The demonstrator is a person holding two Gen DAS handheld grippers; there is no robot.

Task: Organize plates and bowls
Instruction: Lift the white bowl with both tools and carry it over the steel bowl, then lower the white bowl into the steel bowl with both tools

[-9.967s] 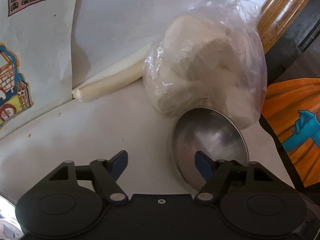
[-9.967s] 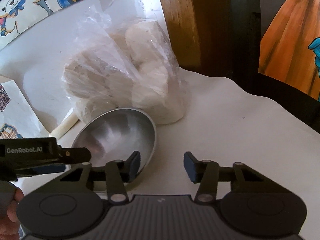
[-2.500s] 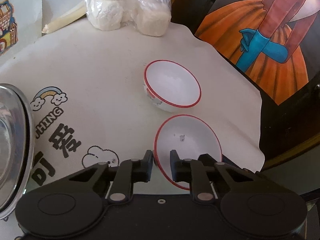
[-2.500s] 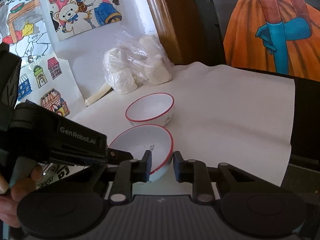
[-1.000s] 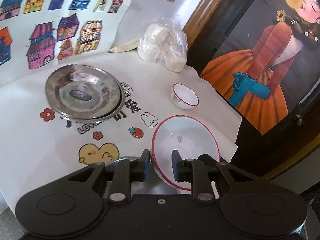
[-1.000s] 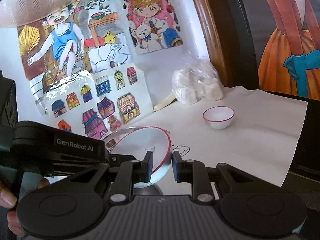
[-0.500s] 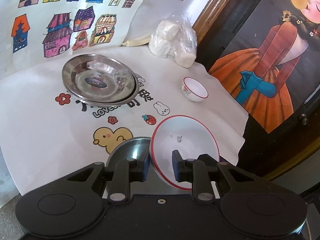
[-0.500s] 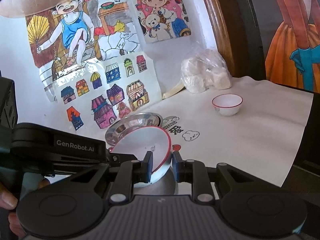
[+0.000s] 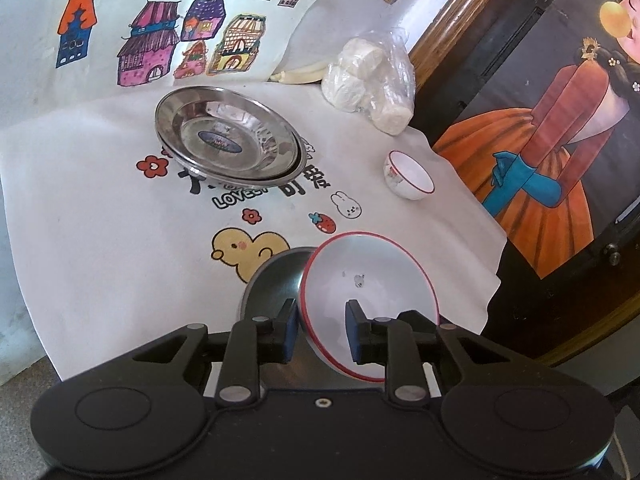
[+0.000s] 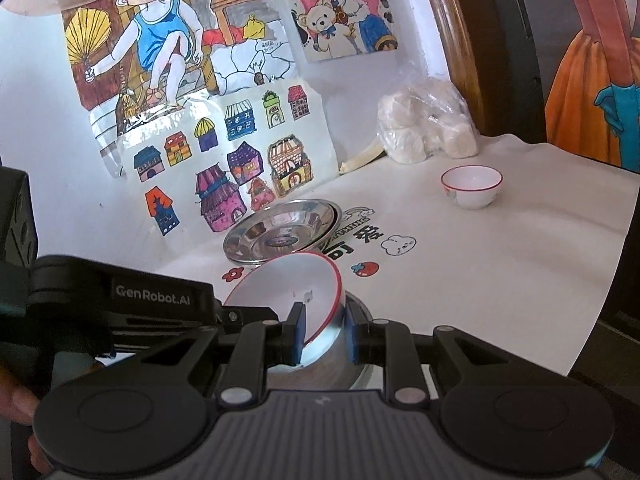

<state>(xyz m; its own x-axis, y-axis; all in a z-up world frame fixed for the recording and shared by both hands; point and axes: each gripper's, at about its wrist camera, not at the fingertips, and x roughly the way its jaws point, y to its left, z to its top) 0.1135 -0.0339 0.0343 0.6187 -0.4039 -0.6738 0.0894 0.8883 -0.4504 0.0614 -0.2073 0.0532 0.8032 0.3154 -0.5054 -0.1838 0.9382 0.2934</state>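
L tongs [image 9: 321, 330] straddle near rim of red-rimmed white bowl [image 9: 370, 280], pads just eased apart, rim between them, grip loosening. R tongs [image 10: 323, 334] pinch the opposite rim, probably steadying. Bowl tilted over steel bowl [image 9: 274, 280] below, likely being nested. Mid counter [image 9: 100, 220]: stacked steel plates [image 9: 226, 138], already grouped. Farther right: small red-rimmed bowl [image 9: 410, 180], alone. Back: bagged white lumps [image 9: 370, 80].
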